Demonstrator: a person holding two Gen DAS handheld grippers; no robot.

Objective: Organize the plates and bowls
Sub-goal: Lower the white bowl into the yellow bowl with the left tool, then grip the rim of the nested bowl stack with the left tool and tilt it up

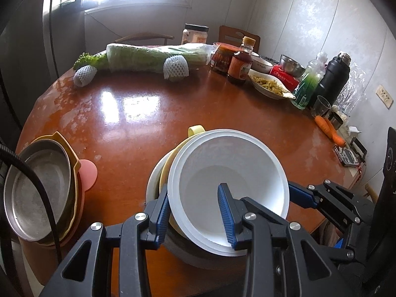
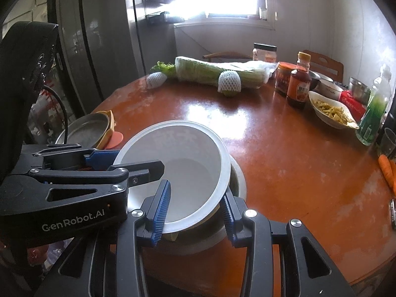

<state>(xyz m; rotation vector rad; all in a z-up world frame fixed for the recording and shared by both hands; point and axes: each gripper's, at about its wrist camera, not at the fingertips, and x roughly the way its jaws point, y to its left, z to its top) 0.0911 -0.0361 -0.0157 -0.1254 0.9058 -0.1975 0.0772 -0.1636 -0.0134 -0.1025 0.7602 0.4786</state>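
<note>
Left wrist view: my left gripper (image 1: 195, 212) clamps the near left wall of the white bowl (image 1: 227, 180), one pad inside, one outside. My right gripper (image 2: 198, 212) pinches the near right rim in the same way. The bowl hangs tilted over a stack of bowls (image 2: 237, 180) near the front edge of the round table (image 1: 148, 123), and may already touch it.

Risks, as I judge them: the tilt could make the bowl seat crooked or slide off the yellow bowl (image 1: 170, 158) below; uneven release by my two grippers could tip it. The stack stands near the table edge, so a nudge might shift it towards the drop.

Hidden: the stack's lower bowls are mostly covered, their number unclear. A second stack of metal plates (image 1: 37, 185) at near left is crossed by a cable.
</note>
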